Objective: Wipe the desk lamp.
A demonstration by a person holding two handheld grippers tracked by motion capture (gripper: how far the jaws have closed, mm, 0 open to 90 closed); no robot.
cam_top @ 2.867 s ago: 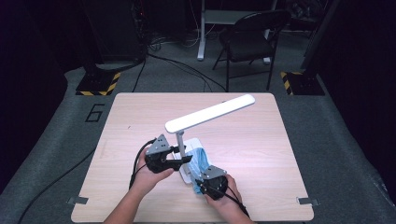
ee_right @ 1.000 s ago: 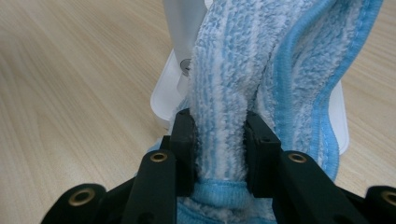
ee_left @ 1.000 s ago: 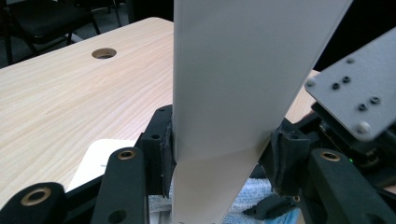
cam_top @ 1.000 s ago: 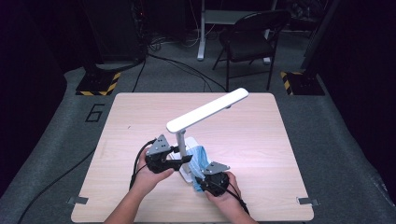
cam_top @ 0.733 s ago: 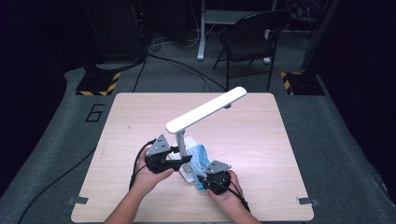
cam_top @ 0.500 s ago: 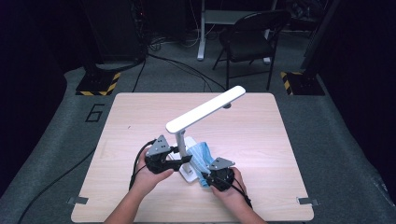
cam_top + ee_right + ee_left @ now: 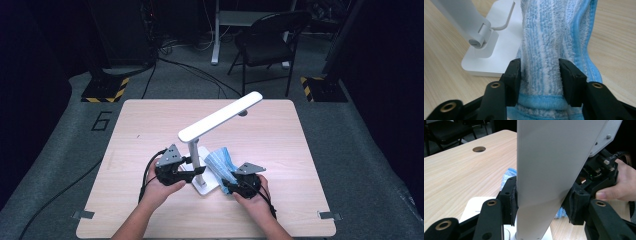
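- The left gripper [image 7: 192,173] sits near the front middle of the wooden table [image 7: 145,125], and its jaws are clamped on the upright white post of the desk lamp [image 7: 220,116].
- In the left gripper view the post [image 7: 549,177] stands between the two black pads, which press against its flat sides.
- The lamp's white base [image 7: 205,182] rests on the table just right of the left gripper, and its long head slants up toward the far right.
- The right gripper [image 7: 231,186] lies to the right of the base, at the near end of a blue striped cloth [image 7: 222,162].
- Its jaws have just been opening; in the right gripper view the cloth [image 7: 549,37] runs up between the two pads, which stand at its sides rather than squeezing it, so the grip reads as released.
- The cloth lies bunched on the table against the right side of the lamp base, partly over its edge, with a brighter blue hem along its right border.
- A round hole [image 7: 479,149] shows in the tabletop at the far side.
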